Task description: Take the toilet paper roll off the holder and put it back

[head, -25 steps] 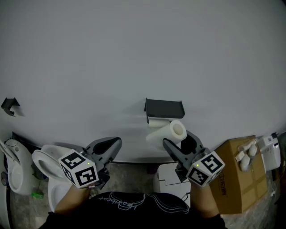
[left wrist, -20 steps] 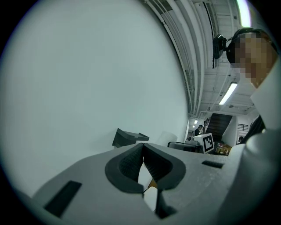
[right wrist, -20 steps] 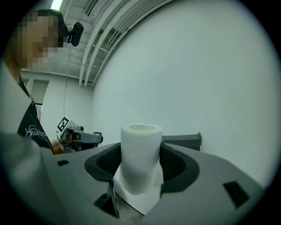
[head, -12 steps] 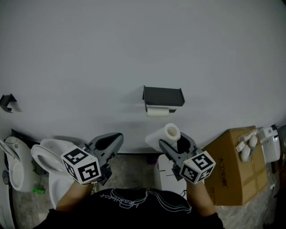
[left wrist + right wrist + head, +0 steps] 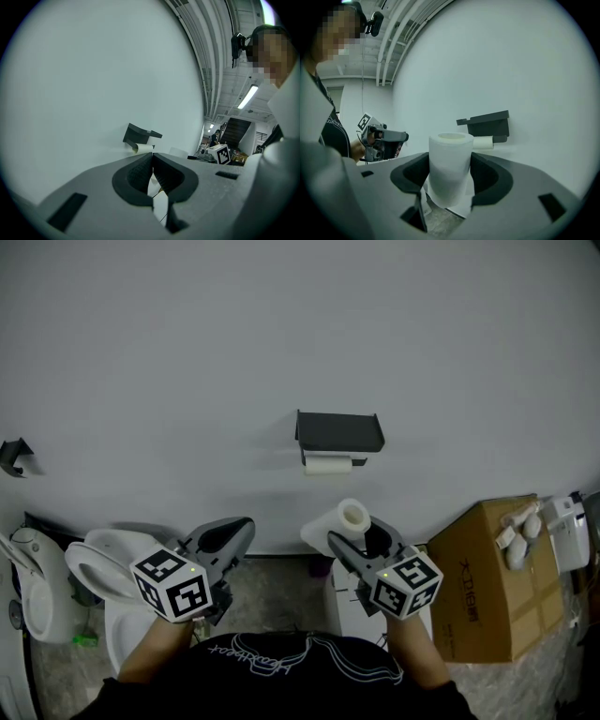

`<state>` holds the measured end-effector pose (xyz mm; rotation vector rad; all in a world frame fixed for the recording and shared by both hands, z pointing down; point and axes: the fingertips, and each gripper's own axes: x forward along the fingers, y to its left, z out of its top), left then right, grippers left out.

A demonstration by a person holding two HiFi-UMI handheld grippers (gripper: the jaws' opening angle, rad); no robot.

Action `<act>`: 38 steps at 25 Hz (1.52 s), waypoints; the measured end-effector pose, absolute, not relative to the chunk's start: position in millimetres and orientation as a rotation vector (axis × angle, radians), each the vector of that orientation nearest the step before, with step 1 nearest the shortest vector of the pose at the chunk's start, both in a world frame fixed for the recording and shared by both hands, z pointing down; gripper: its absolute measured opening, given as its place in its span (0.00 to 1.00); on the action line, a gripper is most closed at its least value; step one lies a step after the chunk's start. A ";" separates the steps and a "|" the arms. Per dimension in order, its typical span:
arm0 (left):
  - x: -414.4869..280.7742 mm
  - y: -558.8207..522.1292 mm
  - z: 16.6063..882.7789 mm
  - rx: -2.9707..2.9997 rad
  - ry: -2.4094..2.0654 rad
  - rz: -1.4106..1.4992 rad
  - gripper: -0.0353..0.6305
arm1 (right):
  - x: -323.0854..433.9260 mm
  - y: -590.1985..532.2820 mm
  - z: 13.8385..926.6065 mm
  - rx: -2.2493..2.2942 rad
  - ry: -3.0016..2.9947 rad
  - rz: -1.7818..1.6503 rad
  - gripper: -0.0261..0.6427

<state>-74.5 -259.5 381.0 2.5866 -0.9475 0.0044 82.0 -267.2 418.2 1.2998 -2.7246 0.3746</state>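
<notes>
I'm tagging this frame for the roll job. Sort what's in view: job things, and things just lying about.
Job in hand:
- toilet paper roll, clamped in the right gripper
- black holder on the wall

Lying about:
- cardboard box
- toilet
- small black wall bracket
- left gripper, shut on nothing, idle

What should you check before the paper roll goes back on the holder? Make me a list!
1. Toilet paper roll gripped by the right gripper: ok, pads press both sides.
2. Roll lined up with the white bar of the holder: not ok, roll stands upright, bar lies sideways.
3. Roll close to the holder: not ok, it is below, apart.
4. Bar bare: ok, looks so.
5. Left gripper out of the way: ok, shut, empty, off to the side.
</notes>
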 end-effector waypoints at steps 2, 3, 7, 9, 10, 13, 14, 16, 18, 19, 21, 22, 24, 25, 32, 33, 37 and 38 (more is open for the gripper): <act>-74.9 -259.6 382.5 2.585 -0.949 0.007 0.06 | 81.5 -267.8 418.5 1.295 -2.724 0.373 0.45; -74.6 -259.5 383.1 2.586 -0.949 0.010 0.06 | 81.6 -267.9 418.2 1.293 -2.728 0.379 0.45; -72.0 -259.1 382.1 2.591 -0.942 0.016 0.06 | 82.6 -266.8 416.4 1.296 -2.741 0.393 0.45; -70.8 -259.8 380.7 2.595 -0.941 0.020 0.06 | 82.8 -267.2 414.4 1.294 -2.745 0.387 0.45; -70.2 -260.4 380.0 2.598 -0.940 0.022 0.06 | 83.1 -267.7 413.3 1.294 -2.748 0.385 0.45; -68.2 -262.4 377.7 2.606 -0.937 0.024 0.06 | 84.2 -270.4 409.2 1.299 -2.751 0.379 0.45; -67.3 -262.9 376.7 2.610 -0.935 0.024 0.06 | 84.4 -271.2 407.3 1.301 -2.753 0.376 0.45; -65.0 -263.5 374.7 2.615 -0.929 0.022 0.06 | 86.1 -272.6 402.4 1.308 -2.759 0.366 0.45; -62.8 -264.8 373.2 2.620 -0.925 0.023 0.06 | 89.3 -274.5 396.4 1.317 -2.768 0.352 0.45; -62.4 -265.6 372.5 2.621 -0.926 0.024 0.06 | 90.7 -275.3 393.0 1.320 -2.772 0.342 0.45; -62.7 -267.1 370.8 2.620 -0.928 0.021 0.06 | 92.8 -277.1 385.6 1.324 -2.775 0.310 0.45; -62.7 -267.8 369.7 2.619 -0.927 0.018 0.06 | 93.9 -278.2 381.3 1.325 -2.775 0.291 0.45; -62.1 -269.3 366.9 2.621 -0.925 0.013 0.06 | 95.7 -280.5 371.5 1.328 -2.777 0.255 0.45; -61.8 -270.0 365.4 2.625 -0.925 0.012 0.06 | 96.2 -281.5 366.4 1.327 -2.780 0.238 0.45; -64.8 -275.9 356.7 2.644 -0.933 -0.003 0.06 | 99.1 -288.6 322.5 1.326 -2.823 0.111 0.45; -65.2 -277.0 355.7 2.645 -0.935 -0.006 0.06 | 99.7 -290.4 316.2 1.328 -2.826 0.090 0.45; -69.2 -281.8 351.2 2.653 -0.948 -0.014 0.06 | 100.0 -298.5 291.6 1.338 -2.837 0.010 0.45; -70.2 -283.8 350.4 2.654 -0.952 -0.015 0.06 | 100.0 -301.2 285.8 1.340 -2.841 -0.011 0.45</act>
